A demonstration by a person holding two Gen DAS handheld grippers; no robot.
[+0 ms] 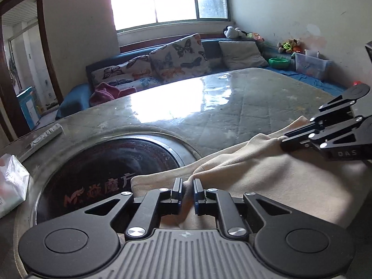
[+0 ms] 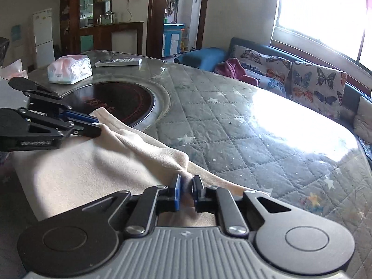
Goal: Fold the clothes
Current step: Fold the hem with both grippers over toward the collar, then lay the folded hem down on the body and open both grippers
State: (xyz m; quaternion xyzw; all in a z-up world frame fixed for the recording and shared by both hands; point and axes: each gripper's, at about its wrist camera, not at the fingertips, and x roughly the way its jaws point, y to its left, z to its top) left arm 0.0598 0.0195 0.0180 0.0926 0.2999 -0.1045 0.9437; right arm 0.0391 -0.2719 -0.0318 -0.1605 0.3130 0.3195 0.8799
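Observation:
A cream garment lies at the near edge of a quilted, glass-topped table. My left gripper is shut on a bunched fold at the garment's far edge, and shows from the side in the right wrist view. My right gripper is shut on another bunched part of the same edge; in the left wrist view it enters from the right. The cloth ridge runs between the two grips. The garment's near part is hidden under the gripper bodies.
A round dark inset cooktop sits in the table just beyond the garment. A tissue pack and a remote control lie at the table's left. A sofa with butterfly cushions stands behind.

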